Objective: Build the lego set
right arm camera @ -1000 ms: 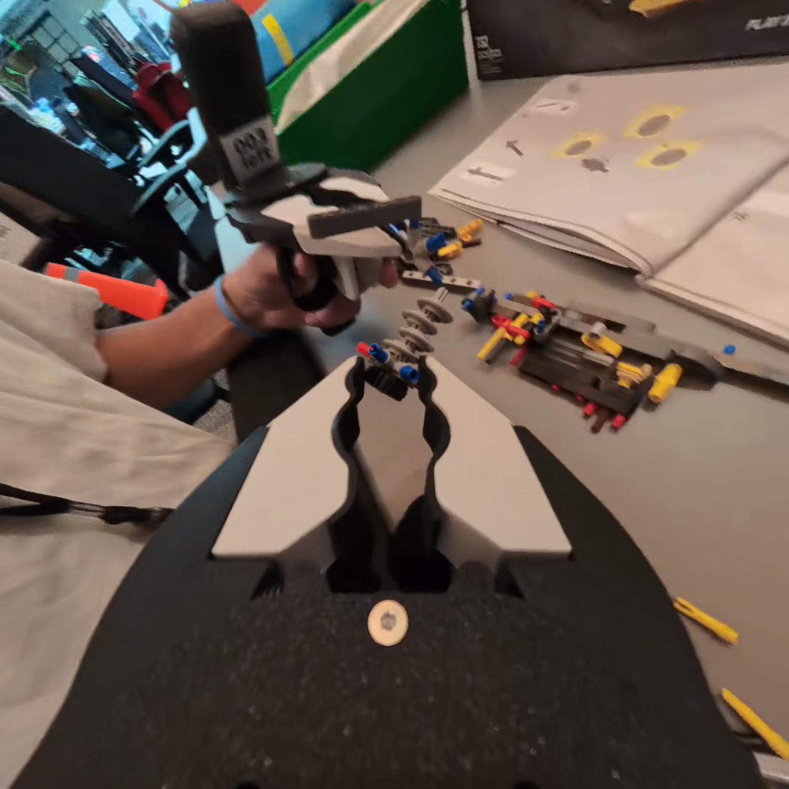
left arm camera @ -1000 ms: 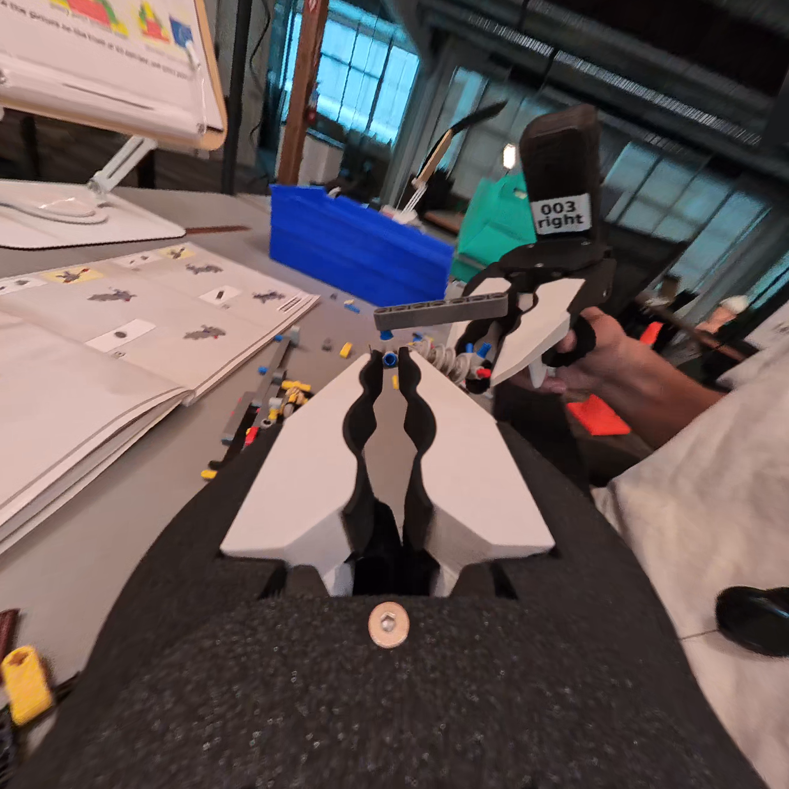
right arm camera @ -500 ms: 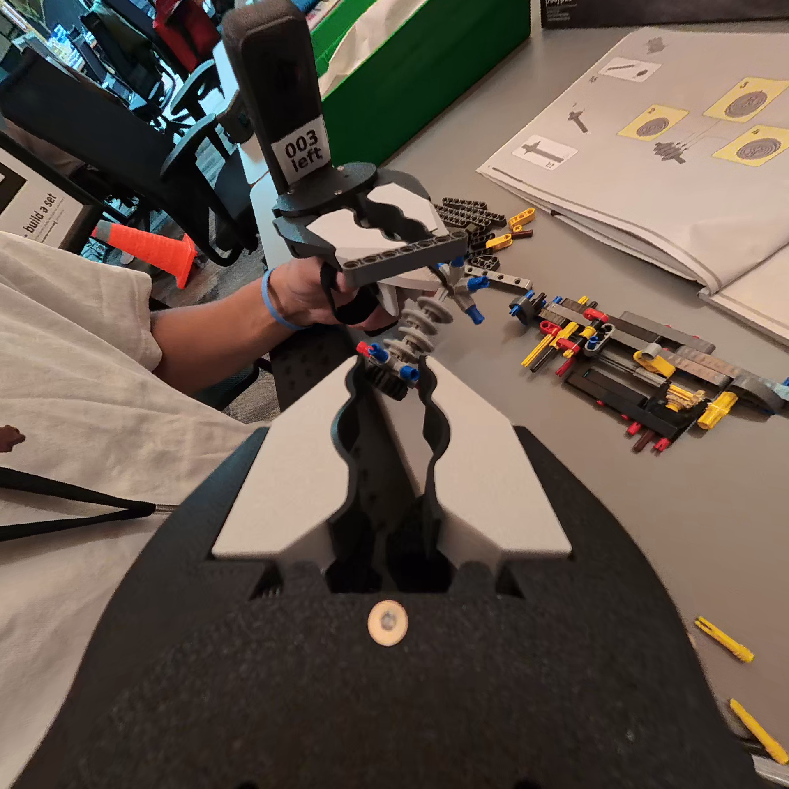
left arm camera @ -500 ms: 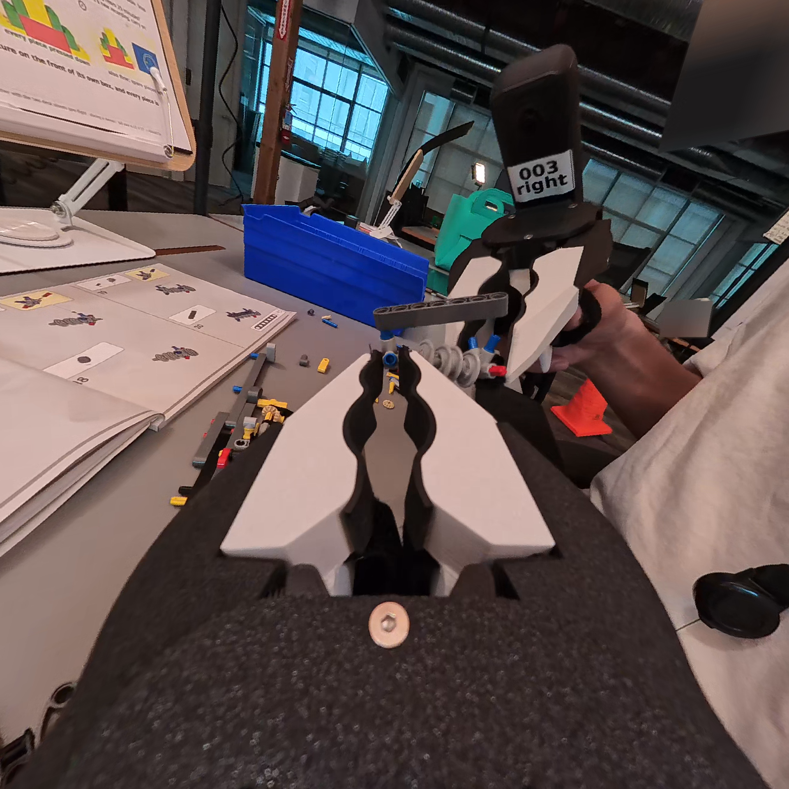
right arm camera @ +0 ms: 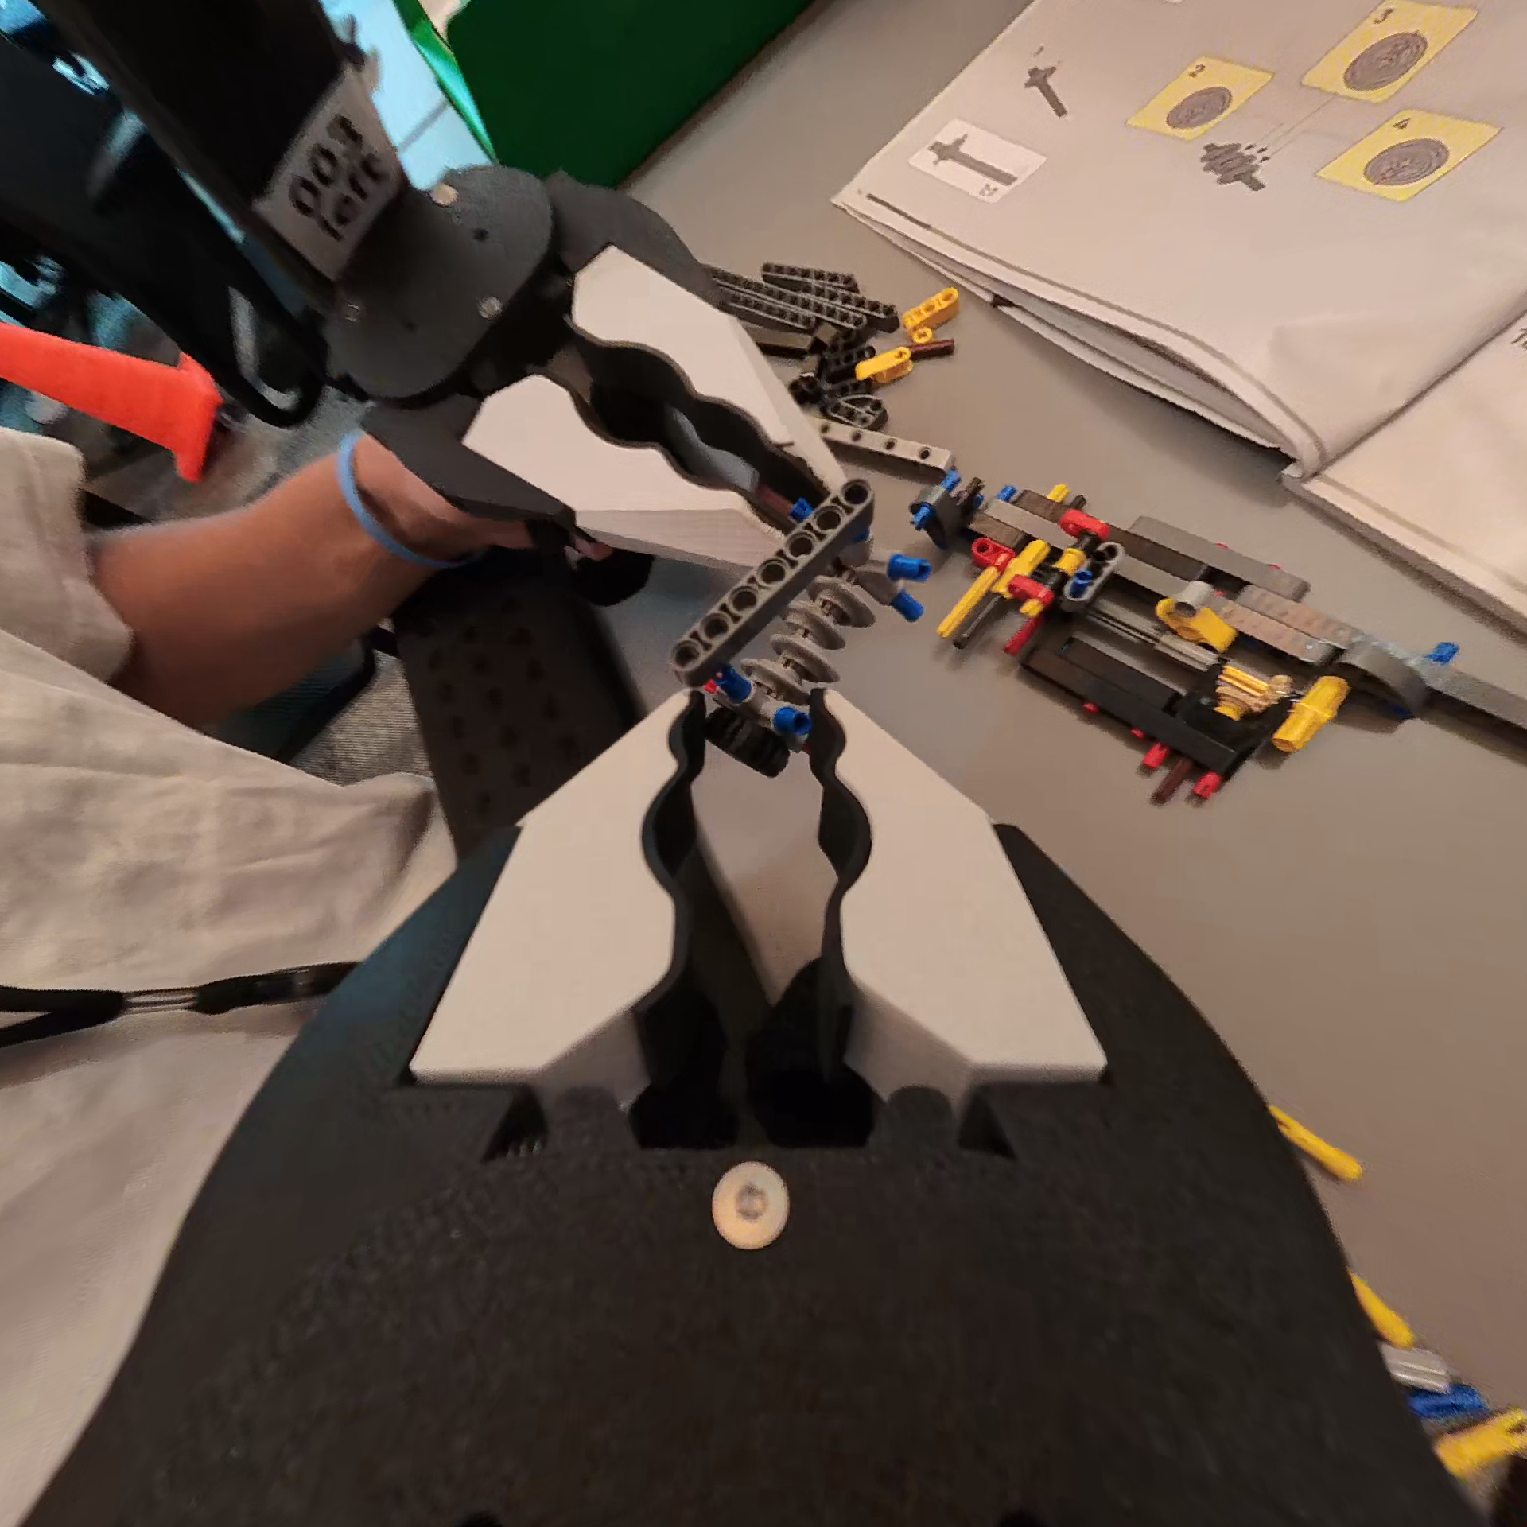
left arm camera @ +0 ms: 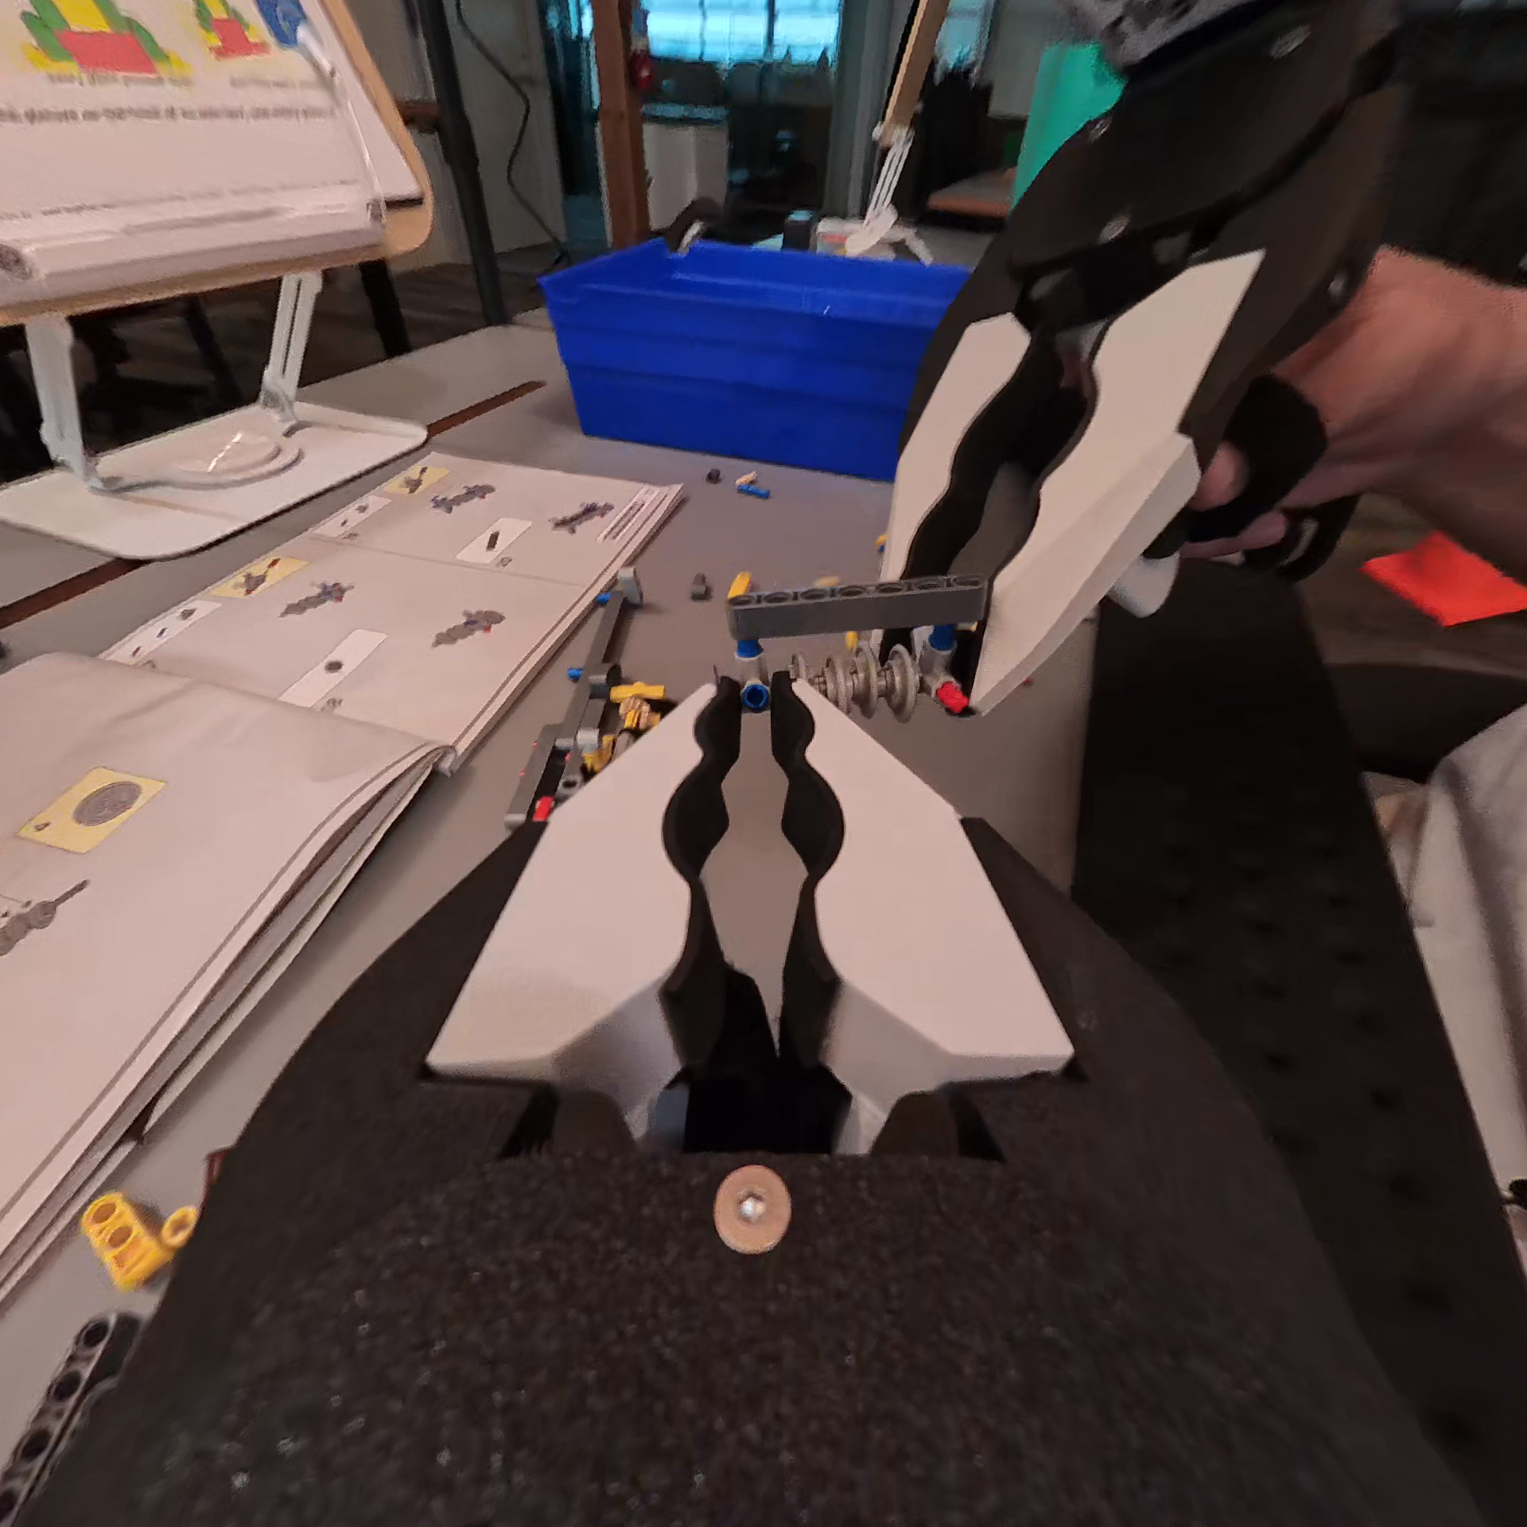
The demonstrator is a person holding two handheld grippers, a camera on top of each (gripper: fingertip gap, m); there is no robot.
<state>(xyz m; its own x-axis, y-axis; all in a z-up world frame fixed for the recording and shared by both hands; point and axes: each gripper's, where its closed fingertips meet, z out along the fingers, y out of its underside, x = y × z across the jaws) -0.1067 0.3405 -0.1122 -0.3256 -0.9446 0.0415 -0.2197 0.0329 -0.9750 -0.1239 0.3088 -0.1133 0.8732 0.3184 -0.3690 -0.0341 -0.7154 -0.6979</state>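
A small lego sub-assembly hangs between the two grippers: a grey coil shock absorber point(left arm camera: 859, 682) with blue and red pins, and a dark grey holed beam point(left arm camera: 859, 606) along its top. My left gripper point(left arm camera: 748, 692) is shut on a blue pin at one end. My right gripper point(left arm camera: 950, 653) comes in from the upper right, shut on the other end. In the right wrist view my right gripper point(right arm camera: 756, 715) pinches the black gear end under the shock absorber point(right arm camera: 814, 628) and beam point(right arm camera: 773, 582). The left gripper point(right arm camera: 814, 500) holds the far end.
A long part-built lego frame point(right arm camera: 1157, 628) lies on the grey table point(right arm camera: 1239, 950), also in the left wrist view point(left arm camera: 578, 727). An open instruction booklet point(left arm camera: 330, 661) lies left, a blue bin point(left arm camera: 744, 347) behind it. Black beams point(right arm camera: 810, 306) and loose pins lie around. Both grippers' tips are close together, under 4 cm apart.
Both grippers have kept hold of the sub-assembly. The two have come closer together and tipped down toward the table, and the beam now shows at a slant in the right wrist view.
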